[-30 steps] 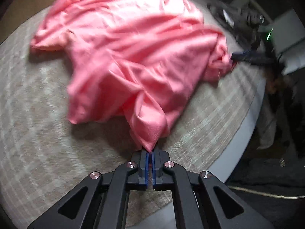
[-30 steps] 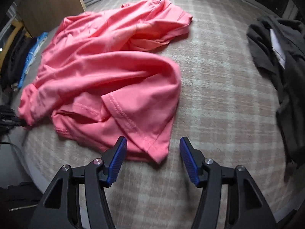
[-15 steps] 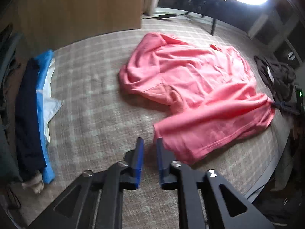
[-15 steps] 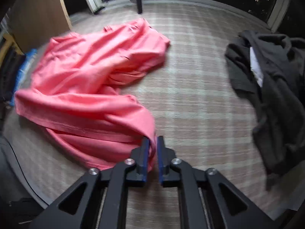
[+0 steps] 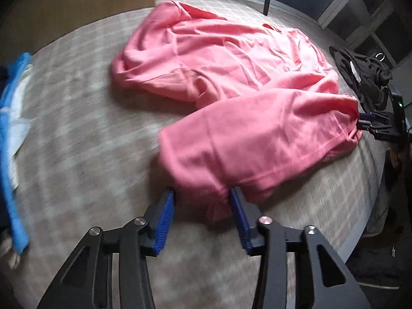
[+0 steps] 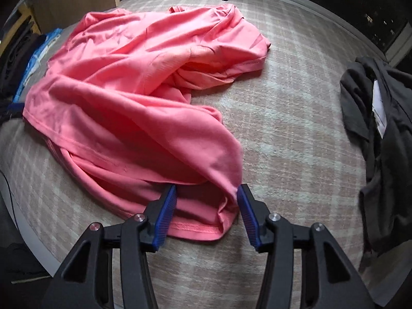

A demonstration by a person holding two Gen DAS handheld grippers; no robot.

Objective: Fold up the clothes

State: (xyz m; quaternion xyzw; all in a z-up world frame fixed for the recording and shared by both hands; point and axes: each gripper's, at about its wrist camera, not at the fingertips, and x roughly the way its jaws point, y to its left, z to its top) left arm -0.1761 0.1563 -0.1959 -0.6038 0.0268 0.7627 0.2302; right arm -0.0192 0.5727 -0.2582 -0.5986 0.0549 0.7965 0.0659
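A pink shirt (image 5: 231, 82) lies crumpled on a checked beige surface (image 5: 77, 134). In the left wrist view my left gripper (image 5: 203, 213) points down at the shirt's near corner. Its jaws are opening and the corner lies loosely between the blue pads (image 5: 166, 213). In the right wrist view my right gripper (image 6: 207, 213) stands over the shirt's (image 6: 134, 97) other near corner. Its jaws are opening too. The hem lies between the fingers, and a raised fold brushes the right pad (image 6: 246, 213). The right gripper (image 5: 373, 121) also shows at the shirt's far right end.
A dark grey garment (image 6: 381, 118) lies to the right, also seen as the dark garment (image 5: 360, 77). Blue and white clothes (image 5: 13, 128) lie at the left edge. A wooden cabinet (image 5: 77, 0) stands behind. The surface's rim (image 5: 370, 206) drops off at the right.
The left gripper let go of the shirt, swung away, and now stands wider around a near corner. The right gripper closed on a fold, then opened again; the fold has sagged.
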